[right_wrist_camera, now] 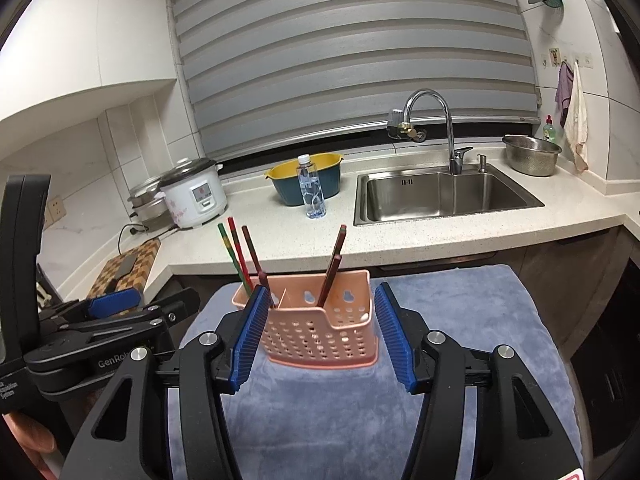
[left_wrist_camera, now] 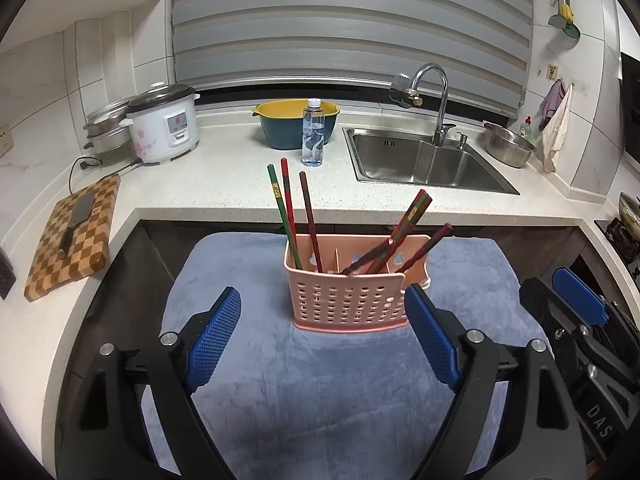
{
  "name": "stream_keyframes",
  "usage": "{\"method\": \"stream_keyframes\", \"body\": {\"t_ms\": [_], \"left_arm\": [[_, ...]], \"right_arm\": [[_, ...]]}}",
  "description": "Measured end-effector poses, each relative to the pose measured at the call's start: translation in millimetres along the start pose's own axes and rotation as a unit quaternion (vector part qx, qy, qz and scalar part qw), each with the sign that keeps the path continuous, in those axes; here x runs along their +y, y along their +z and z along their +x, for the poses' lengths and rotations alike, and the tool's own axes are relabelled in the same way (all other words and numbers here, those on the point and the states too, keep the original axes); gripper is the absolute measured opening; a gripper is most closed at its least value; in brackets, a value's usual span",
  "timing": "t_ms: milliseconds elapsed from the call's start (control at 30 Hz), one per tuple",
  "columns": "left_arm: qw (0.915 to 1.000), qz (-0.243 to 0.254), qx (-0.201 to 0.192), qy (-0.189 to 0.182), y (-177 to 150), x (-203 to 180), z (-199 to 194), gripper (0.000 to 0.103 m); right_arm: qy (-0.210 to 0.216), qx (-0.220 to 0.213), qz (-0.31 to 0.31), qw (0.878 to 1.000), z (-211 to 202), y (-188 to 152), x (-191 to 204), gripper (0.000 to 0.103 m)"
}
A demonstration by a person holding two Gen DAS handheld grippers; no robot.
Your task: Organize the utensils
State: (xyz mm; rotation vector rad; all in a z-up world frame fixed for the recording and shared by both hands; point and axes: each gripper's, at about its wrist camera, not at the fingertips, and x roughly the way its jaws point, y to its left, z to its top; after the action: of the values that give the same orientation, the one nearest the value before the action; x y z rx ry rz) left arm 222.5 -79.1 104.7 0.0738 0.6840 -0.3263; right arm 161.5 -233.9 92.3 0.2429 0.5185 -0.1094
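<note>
the pink utensil basket stands on a blue towel, chopsticks leaning in its compartments. left gripper and right gripper hover before it, jaws released, holding nothing.

On the bench you have a rice cooker, a water bottle before a yellow-rimmed basin, a steel sink, and a cleaver on a checkered cutting board.

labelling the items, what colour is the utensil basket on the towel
Pink, with rows of small holes in its walls. The basket shows best in the left wrist view.
</note>
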Motion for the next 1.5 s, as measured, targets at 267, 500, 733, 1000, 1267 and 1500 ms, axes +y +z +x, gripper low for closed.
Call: {"method": "stream_keyframes", "body": {"t_ms": [267,500,733,1000,1267,1500], "left_arm": [[1.0000,-0.003,0.001,0.009,-18,0,-10,0.085],[0.9995,0.005,-0.001,0.031,-37,-3,-18,0.087],[0.9988,0.008,-0.004,0.048,-55,-3,-25,0.093],[0.9980,0.012,0.000,0.062,-76,-1,-31,0.095],[0.9971,0.016,0.004,0.074,-93,-1,-35,0.096],[0.9965,0.022,0.011,0.080,-105,-3,-35,0.096]], "right_arm": [[-0.009,0.015,-0.026,1.000,-14,-21,7,0.055],[-0.019,0.035,-0.029,0.999,-22,-34,9,0.060],[-0.022,0.043,-0.037,0.998,-30,-48,9,0.069],[-0.027,0.054,-0.038,0.997,-36,-64,7,0.084],[-0.037,0.068,-0.029,0.997,-38,-77,0,0.088],[-0.053,0.069,-0.037,0.996,-40,-86,-1,0.096]]}}
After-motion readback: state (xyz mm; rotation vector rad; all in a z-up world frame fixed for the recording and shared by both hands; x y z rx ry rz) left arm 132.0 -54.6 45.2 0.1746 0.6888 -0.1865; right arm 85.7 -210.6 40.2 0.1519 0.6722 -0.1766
